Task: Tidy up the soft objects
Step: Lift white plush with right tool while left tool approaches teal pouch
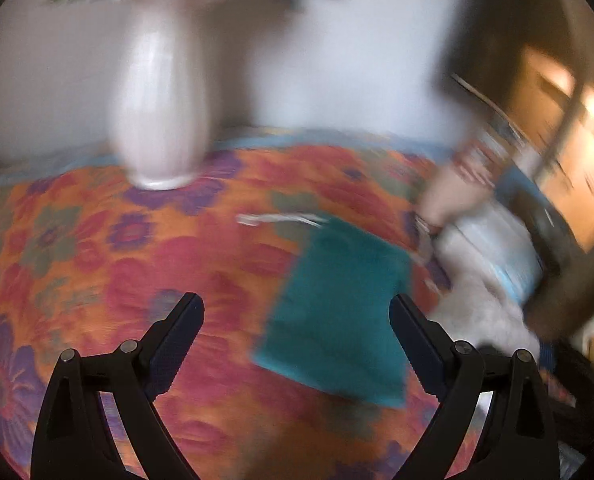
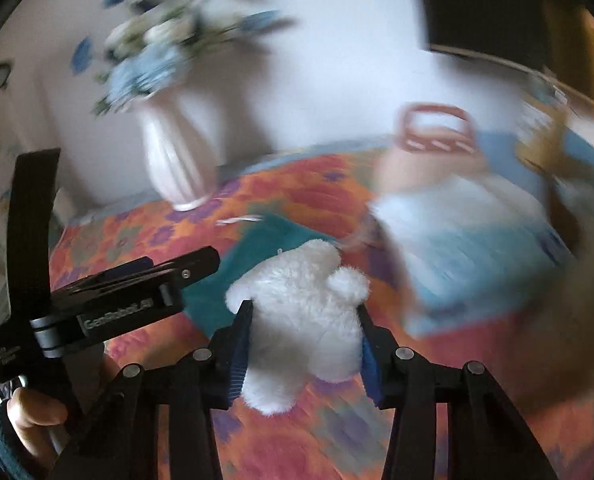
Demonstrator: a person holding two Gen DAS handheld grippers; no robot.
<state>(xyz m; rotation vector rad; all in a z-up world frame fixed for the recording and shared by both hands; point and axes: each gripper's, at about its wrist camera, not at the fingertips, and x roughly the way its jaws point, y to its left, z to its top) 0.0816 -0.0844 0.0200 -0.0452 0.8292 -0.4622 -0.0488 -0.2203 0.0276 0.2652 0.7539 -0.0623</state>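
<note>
right gripper has the white plush toy clamped between its blue pads, fingers narrow, fluff bulging out both sides & above the tips. toy looks lifted a bit off the floral tablecloth but w/ the blur can't tell for sure. behind the toy a teal cloth lies flat on the table, partly hidden by the plush.

left gripper is spread wide, nothing between the fingers; in its own view it hangs over the tablecloth w/ the teal cloth just ahead, under its right finger. from the right wrist view the left gripper shows side-on at the left, a bare hand w/ a dark knit cuff gripping its handle.

white ribbed vase w/ blue & white flowers stands at the back of the table near the wall. to the right, a folded white & light-blue textile, and behind it a pink basket w/ a reddish handle. left view also catches the white plush at its right edge. everything's smeared by motion blur, small details unreadable.
</note>
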